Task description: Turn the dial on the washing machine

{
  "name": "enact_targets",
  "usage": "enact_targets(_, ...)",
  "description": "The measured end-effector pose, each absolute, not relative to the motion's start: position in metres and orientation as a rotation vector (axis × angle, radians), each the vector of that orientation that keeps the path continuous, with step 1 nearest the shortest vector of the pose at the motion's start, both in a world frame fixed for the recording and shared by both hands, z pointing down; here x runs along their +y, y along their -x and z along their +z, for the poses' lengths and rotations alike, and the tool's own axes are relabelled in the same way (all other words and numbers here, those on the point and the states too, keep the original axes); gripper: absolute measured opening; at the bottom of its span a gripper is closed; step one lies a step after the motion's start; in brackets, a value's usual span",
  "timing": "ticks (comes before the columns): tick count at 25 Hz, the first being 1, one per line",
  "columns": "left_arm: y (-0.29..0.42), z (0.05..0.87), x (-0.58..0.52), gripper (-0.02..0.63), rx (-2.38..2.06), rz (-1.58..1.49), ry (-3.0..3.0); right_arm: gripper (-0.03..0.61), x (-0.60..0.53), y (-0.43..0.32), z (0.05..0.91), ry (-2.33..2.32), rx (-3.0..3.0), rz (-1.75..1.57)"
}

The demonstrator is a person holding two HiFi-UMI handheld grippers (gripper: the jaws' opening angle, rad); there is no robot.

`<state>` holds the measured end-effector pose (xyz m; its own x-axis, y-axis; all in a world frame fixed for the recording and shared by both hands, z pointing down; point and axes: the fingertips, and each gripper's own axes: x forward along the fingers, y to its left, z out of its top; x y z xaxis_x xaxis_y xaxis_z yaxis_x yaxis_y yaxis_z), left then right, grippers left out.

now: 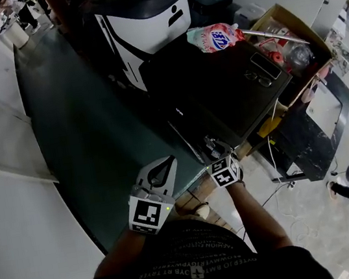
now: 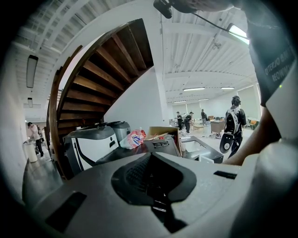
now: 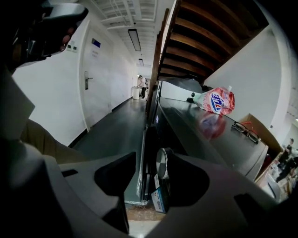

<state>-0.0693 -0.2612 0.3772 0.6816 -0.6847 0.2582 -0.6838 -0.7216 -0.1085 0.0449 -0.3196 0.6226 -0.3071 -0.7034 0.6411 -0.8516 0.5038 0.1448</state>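
Note:
The dark washing machine (image 1: 219, 89) stands in front of me, and its top (image 3: 200, 135) runs away to the right in the right gripper view. Its silver dial (image 3: 161, 163) sits on the front panel, seen edge-on. My right gripper (image 3: 146, 169) is open around the dial: the dial lies close against the right finger (image 3: 195, 181), while the left finger (image 3: 114, 179) stands well apart from it. In the head view the right gripper (image 1: 210, 145) covers the dial. My left gripper (image 1: 165, 164) hangs left of the machine, shut and empty (image 2: 151, 162).
A pink detergent pouch (image 1: 217, 37) and a pair of glasses (image 1: 255, 78) lie on the machine's top. An open cardboard box (image 1: 290, 38) stands to its right. A white-and-black appliance (image 1: 142, 16) stands behind. Dark floor (image 1: 81, 130) stretches left. A blue label (image 3: 159, 197) is below the dial.

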Motion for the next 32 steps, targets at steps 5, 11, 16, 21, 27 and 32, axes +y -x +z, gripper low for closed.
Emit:
enact_targets(5, 0.070, 0.370, -0.264, 0.005, 1.174, -0.430, 2.883, 0.192, -0.326, -0.038, 0.625, -1.222, -2.089, 0.284)
enact_targets(11, 0.070, 0.364, -0.268, 0.005, 1.196, -0.403, 2.861, 0.186, -0.326, -0.039, 0.627, -1.240, -2.097, 0.298)
enact_targets(16, 0.077, 0.358, -0.270, 0.005, 1.225, -0.380, 2.832, 0.189, -0.322, -0.042, 0.630, -1.249, -2.087, 0.310)
enact_targets(21, 0.089, 0.364, -0.267, 0.005, 1.272, -0.384, 2.838, 0.186, -0.319, -0.047, 0.635, -1.256, -2.076, 0.349)
enact_targets(27, 0.092, 0.369, -0.260, 0.005, 1.270, -0.414, 2.851, 0.198, -0.315, -0.047, 0.633, -1.261, -2.075, 0.379)
enact_targets(32, 0.097, 0.377, -0.254, 0.005, 1.270, -0.442, 2.859, 0.198, -0.327, -0.043, 0.619, -1.271, -2.076, 0.302)
